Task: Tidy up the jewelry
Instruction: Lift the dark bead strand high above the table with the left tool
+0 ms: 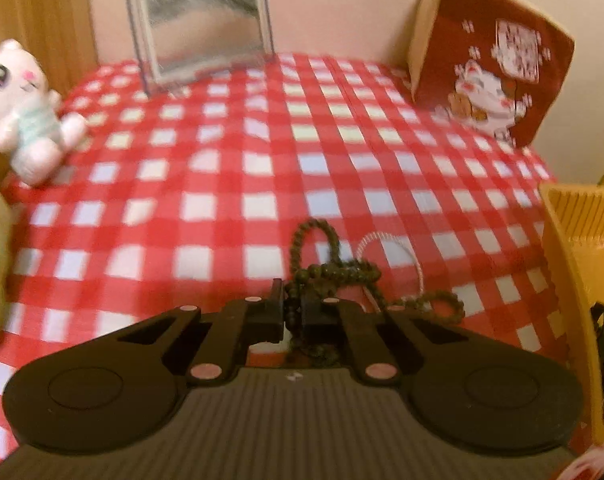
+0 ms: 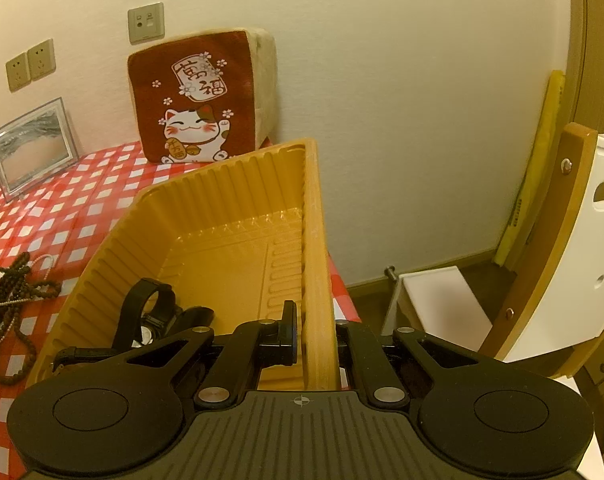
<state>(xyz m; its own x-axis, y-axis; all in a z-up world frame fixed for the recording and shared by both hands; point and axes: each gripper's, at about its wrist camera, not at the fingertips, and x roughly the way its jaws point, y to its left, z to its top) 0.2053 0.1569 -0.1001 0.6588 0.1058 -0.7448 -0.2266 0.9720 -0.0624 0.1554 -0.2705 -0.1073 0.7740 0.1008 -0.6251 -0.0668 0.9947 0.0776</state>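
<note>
My left gripper [image 1: 293,304] is shut on a dark beaded necklace [image 1: 333,268] that lies in loops on the red checked tablecloth [image 1: 222,184]. A thin pearl strand [image 1: 405,248] lies under the beads. The same beads [image 2: 10,300] show at the left in the right wrist view. My right gripper [image 2: 317,332] is shut on the right wall of a yellow ribbed plastic tray [image 2: 222,208]. A black watch [image 2: 150,312] lies inside the tray near its front. The tray's edge [image 1: 561,248] also shows at the right in the left wrist view.
A white cat figurine [image 1: 26,112] sits at the table's left edge. A clear picture frame [image 1: 202,24] and a red lucky-cat cushion [image 1: 489,64] stand against the back wall. Beyond the table's right edge a white and wooden chair [image 2: 561,248] stands on the floor.
</note>
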